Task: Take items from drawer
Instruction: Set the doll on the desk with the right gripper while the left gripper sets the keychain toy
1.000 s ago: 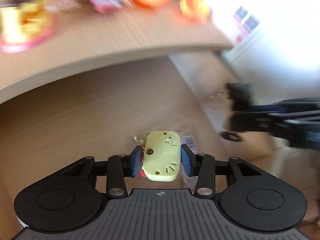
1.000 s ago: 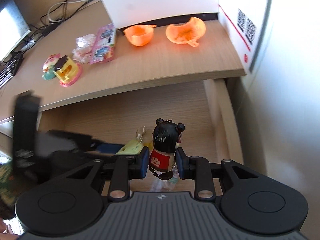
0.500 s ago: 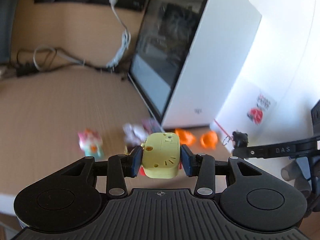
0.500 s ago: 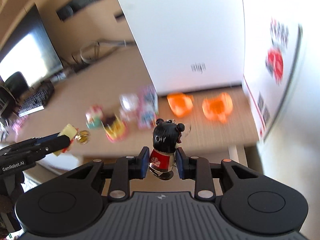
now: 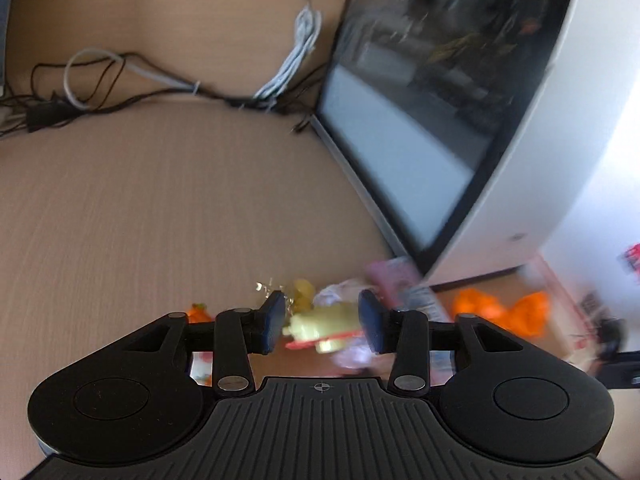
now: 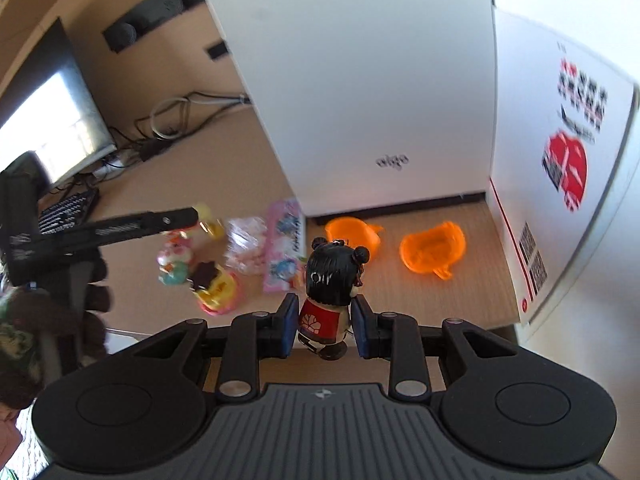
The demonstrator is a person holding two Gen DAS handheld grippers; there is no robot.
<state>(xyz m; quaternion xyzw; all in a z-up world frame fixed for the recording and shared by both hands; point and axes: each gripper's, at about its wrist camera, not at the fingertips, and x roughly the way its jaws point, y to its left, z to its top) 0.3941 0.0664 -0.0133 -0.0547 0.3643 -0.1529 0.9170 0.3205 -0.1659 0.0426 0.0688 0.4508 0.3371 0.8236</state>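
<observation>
My left gripper [image 5: 322, 326] hangs over the wooden desk top [image 5: 160, 220], and its jaws are opening. A pale yellow toy [image 5: 316, 322] with a red part lies tilted and blurred between the blue pads, and a gap shows beside the left pad. The right wrist view shows that gripper's fingers [image 6: 160, 222] reaching in from the left over the toys. My right gripper [image 6: 324, 324] is shut on a small doll [image 6: 328, 280] with black hair buns and a red dress, held upright above the desk's front edge.
Two orange moulds [image 6: 432, 252], a pink packet [image 6: 284, 240], a clear wrapped bundle [image 6: 246, 248] and a cupcake toy [image 6: 216, 288] lie on the desk. A white computer case [image 5: 520, 120] stands behind them, and a printed white box [image 6: 560, 160] at right. Cables [image 5: 100, 80] trail at the back.
Both grippers have risen out of the drawer to above the desk top. The left jaws have spread, and the yellow toy has tipped loose between them. The right still holds the doll.
</observation>
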